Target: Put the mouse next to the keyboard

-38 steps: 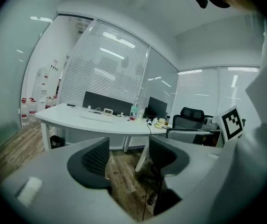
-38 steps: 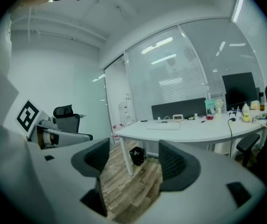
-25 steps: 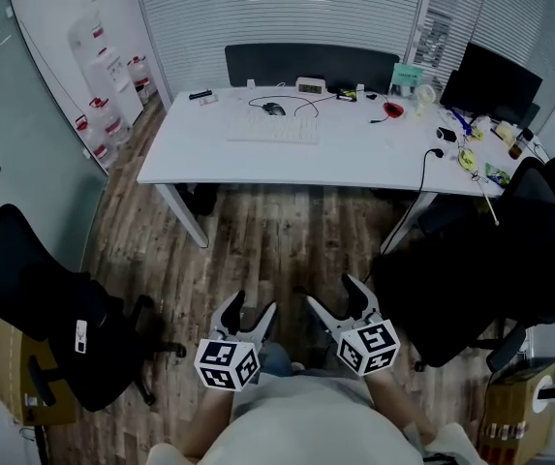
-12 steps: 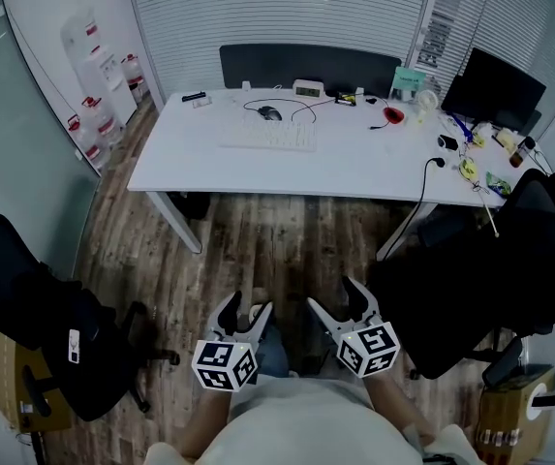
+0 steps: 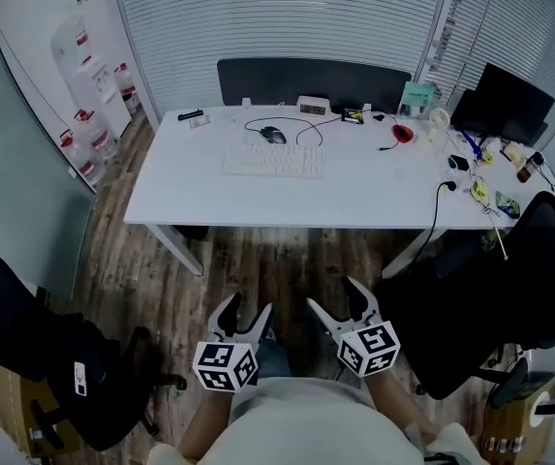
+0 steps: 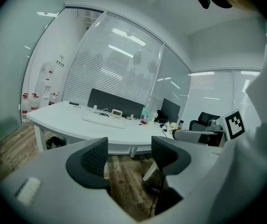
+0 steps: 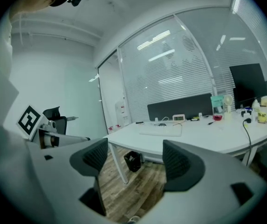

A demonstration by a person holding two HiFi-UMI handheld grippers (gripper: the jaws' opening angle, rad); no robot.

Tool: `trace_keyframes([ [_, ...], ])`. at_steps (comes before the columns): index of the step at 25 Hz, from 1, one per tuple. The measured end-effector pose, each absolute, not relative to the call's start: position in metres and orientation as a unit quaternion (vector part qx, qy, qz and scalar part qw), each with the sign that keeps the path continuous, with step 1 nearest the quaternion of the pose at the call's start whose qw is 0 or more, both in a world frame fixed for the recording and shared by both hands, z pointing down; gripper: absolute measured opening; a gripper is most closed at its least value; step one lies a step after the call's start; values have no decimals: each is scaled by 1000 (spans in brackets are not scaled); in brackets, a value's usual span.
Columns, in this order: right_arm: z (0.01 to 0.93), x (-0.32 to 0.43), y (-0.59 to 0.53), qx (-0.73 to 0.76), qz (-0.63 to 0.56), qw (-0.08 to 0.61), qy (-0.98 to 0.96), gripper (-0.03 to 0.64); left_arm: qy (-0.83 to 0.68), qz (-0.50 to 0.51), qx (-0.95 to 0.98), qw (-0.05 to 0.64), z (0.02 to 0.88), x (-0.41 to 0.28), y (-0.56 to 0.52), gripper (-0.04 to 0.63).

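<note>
Head view: mouse (image 5: 273,135) far ahead on desk (image 5: 354,184); left tool (image 5: 249,308) and right tool (image 5: 333,295) gape (both empty).

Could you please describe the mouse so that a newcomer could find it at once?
Look at the long white desk by the blinds. Just behind its white keyboard lies the mouse. It is small, dark and rounded, trailing a thin black cable.

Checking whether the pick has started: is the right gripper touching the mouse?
Apart. The head view shows the right gripper over the floor near the person, with the mouse far off on the white desk.
</note>
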State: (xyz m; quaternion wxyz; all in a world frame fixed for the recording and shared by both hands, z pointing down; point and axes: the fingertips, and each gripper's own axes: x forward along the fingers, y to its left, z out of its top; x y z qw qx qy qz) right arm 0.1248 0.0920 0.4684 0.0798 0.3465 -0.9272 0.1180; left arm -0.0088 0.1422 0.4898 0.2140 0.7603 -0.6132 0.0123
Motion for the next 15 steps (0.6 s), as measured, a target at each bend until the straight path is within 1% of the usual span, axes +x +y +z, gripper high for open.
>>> trace_keyframes([
  [15,456,36,-49,376,116,68,-917,347,-597,18,774,210,481,-104,1,285],
])
